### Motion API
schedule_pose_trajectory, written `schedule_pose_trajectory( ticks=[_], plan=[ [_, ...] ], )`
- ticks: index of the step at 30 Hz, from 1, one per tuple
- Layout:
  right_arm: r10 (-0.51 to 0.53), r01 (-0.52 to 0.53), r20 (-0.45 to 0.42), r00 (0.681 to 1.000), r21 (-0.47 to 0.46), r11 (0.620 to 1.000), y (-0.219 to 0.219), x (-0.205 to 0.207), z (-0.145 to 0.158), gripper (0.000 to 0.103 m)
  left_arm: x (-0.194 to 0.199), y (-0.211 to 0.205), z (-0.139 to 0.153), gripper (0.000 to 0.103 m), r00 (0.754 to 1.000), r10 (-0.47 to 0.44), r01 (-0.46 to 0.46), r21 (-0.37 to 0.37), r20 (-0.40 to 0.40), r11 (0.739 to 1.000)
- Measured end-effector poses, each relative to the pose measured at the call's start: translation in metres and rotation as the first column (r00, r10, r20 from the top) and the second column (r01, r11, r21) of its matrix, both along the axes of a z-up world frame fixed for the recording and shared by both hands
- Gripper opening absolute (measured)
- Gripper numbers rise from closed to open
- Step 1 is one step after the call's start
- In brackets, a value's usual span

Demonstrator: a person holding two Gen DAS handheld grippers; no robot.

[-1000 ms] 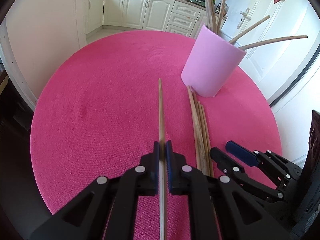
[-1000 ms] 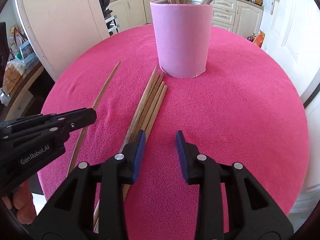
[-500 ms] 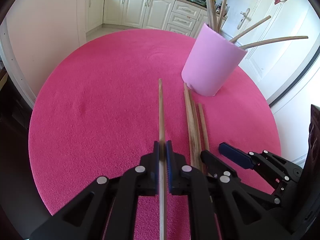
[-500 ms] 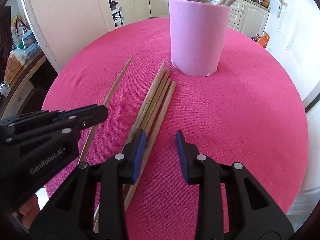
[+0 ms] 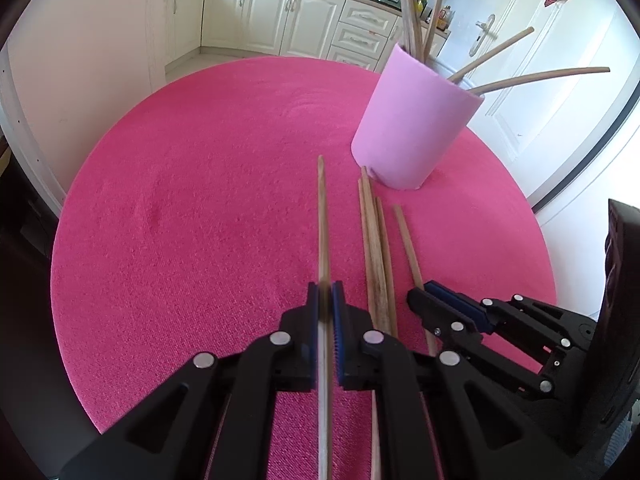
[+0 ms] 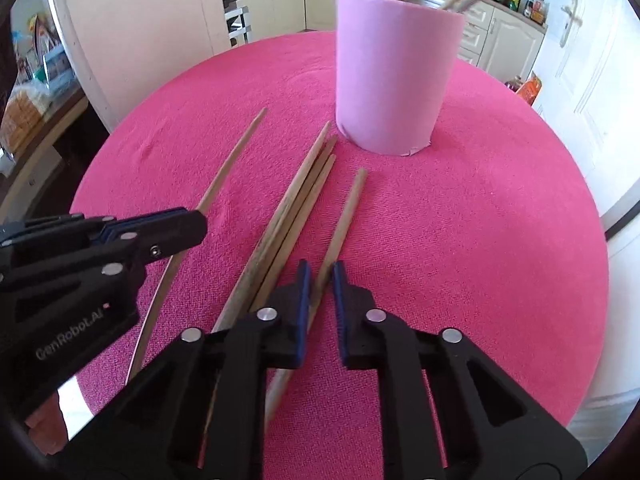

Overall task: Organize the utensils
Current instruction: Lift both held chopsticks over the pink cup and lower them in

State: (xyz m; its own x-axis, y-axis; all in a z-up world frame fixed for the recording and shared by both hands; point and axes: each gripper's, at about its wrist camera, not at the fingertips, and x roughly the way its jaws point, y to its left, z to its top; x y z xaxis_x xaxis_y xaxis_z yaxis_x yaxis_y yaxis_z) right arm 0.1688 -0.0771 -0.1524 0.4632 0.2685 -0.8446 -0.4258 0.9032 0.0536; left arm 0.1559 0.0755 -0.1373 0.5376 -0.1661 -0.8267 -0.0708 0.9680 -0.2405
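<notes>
While my left tongs (image 5: 325,294) pinch 1 chopstick (image 5: 322,216) that runs straight off toward 12 o'clock, my right tongs (image 6: 319,276) have just been closing and now clamp a second chopstick (image 6: 345,216), its far tip aimed at about 1 o'clock. Between the 2 held sticks I see a bundle of 3 chopsticks (image 6: 298,196) lying on the pink tablecloth (image 6: 480,240), packed side by side and pointing at the cup. Farther out, at roughly 1 o'clock from the left tongs, the pink cup (image 5: 412,128) stands upright, the bundle's tips just beside its base. Several more chopsticks (image 5: 536,78) lean out of its rim. Beyond the table are white kitchen cabinets (image 5: 288,20).
</notes>
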Motion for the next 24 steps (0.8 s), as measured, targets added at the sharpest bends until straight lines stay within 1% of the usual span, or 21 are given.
schedule_pose_trajectory(
  ticks=[4,7,9,11,14,17,21,24],
  plan=[
    [-0.004,0.004,-0.004,1.0,0.073,0.997,-0.016,0.0,0.007,0.006,-0.003,-0.001,0.009,0.007,0.999,-0.004,0.004,-0.004,0.037,1.0],
    [-0.008,0.006,0.019,1.0,0.128,0.992,-0.027,-0.005,0.015,0.006,-0.005,-0.004,0.019,0.007,0.998,-0.013,0.013,-0.004,0.065,1.0],
    [-0.008,0.001,0.035,0.999,0.186,0.983,-0.036,-0.008,0.023,0.006,-0.007,-0.006,0.025,0.007,0.996,-0.015,0.016,-0.009,0.084,1.0],
    [-0.009,-0.007,0.065,0.998,0.244,0.97,-0.046,-0.012,0.032,0.006,-0.009,-0.008,0.034,0.007,0.992,-0.022,0.024,-0.015,0.121,1.0],
    [-0.017,-0.026,0.123,0.992,0.341,0.94,-0.063,-0.019,0.047,0.006,-0.013,-0.011,0.049,0.007,0.982,-0.032,0.038,-0.029,0.184,0.999],
    [-0.035,-0.054,0.196,0.98,0.432,0.9,-0.079,-0.027,0.065,0.006,-0.018,-0.018,0.065,0.007,0.965,-0.042,0.053,-0.037,0.26,0.998],
    [-0.061,-0.1,0.286,0.956,0.517,0.85,-0.091,-0.031,0.086,0.006,-0.022,-0.026,0.087,0.006,0.936,-0.06,0.074,-0.025,0.346,0.997],
    [-0.087,-0.131,0.349,0.933,0.555,0.822,-0.098,-0.033,0.099,0.006,-0.023,-0.031,0.101,0.006,0.918,-0.068,0.087,-0.032,0.391,0.996]
  ],
)
